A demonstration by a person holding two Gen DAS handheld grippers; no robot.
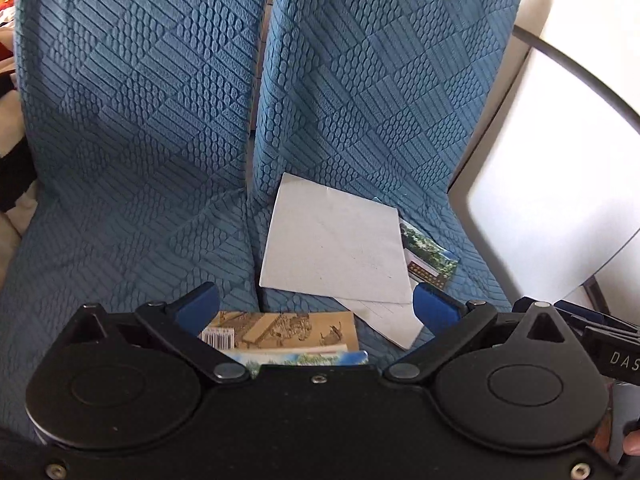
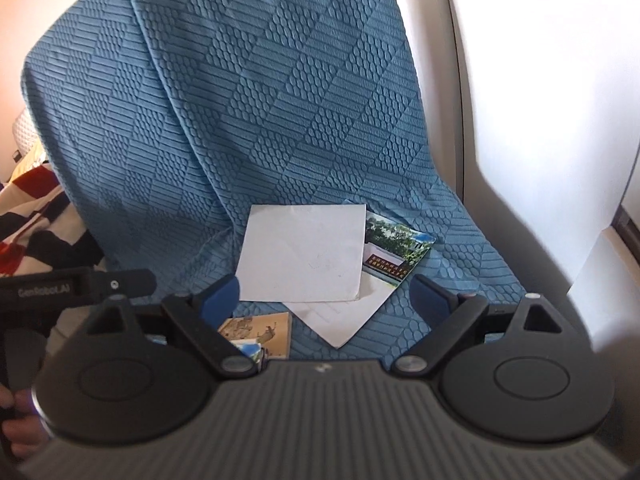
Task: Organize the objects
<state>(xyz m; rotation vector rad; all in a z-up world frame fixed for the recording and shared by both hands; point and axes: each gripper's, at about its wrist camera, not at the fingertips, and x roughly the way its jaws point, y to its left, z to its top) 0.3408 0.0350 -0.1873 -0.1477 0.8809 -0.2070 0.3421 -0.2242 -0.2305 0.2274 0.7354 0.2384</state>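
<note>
I see both my left gripper (image 1: 316,300) and right gripper (image 2: 325,294) spread wide, holding nothing. A white sheet (image 2: 304,254) overlaps a photo card (image 2: 394,252) on the blue sofa cover (image 2: 280,100); a tan booklet (image 1: 288,330) lies nearer.

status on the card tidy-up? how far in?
Early. Done: possibly a small stack started, tan illustrated card lying on a blue-edged one near the seat front. In hand: nothing; left tool and right tool both open. Left: white sheet, photo card and white envelope still overlapped loosely on the blue sofa cover.
</note>
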